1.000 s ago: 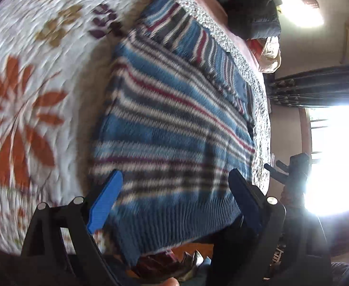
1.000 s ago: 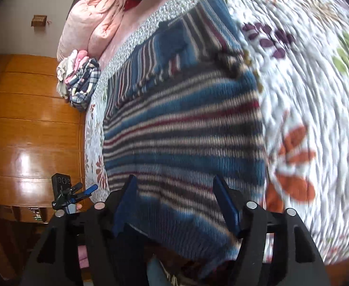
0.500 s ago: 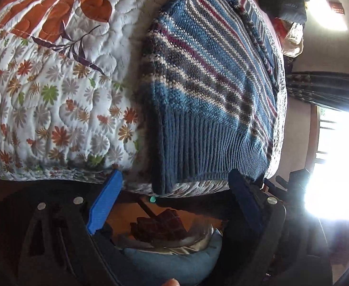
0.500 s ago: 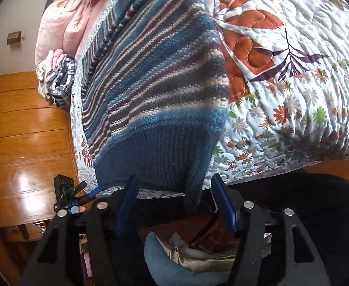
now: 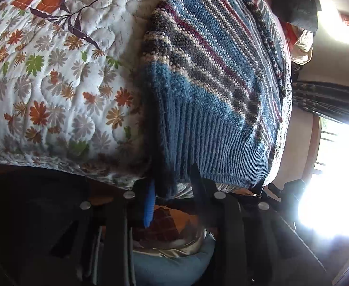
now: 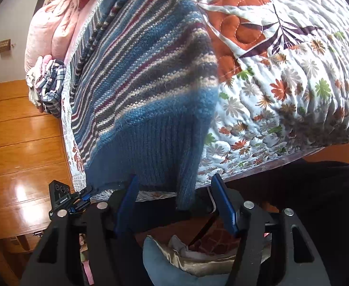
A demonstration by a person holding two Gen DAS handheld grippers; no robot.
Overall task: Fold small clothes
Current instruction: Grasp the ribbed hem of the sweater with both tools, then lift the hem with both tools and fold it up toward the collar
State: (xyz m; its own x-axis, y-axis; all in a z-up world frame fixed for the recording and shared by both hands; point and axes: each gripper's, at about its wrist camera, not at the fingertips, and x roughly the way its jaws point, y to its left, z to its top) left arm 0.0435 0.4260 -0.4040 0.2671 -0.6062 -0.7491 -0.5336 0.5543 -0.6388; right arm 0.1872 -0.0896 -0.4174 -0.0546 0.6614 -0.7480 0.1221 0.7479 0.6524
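Clearly the step in hand is taking hold of the hem before a fold. A striped knitted sweater (image 5: 212, 76) lies spread on a floral quilted bedspread (image 5: 55, 90), its blue ribbed hem (image 5: 212, 147) hanging over the edge of the bed toward the bottom of both frames.

In the left wrist view, the left gripper (image 5: 172, 190) sits at lower centre with its jaws drawn close on the hem's left corner, the knit bunched between them; it appears to be pinching the hem. In the right wrist view, the right gripper (image 6: 174, 195) is at bottom centre with its jaws spread, and the hem's right corner (image 6: 186, 190) hangs down between them, not yet clamped. The other gripper shows small at the lower left of that frame, at the hem's far corner.

Judging from this, the fold is barely started: the sweater is flat and full length. The next move calls for the right jaws to close on their corner, then for both grippers to lift evenly and carry the hem up toward the collar end, at the top of the frames, keeping the knit from sagging or twisting.
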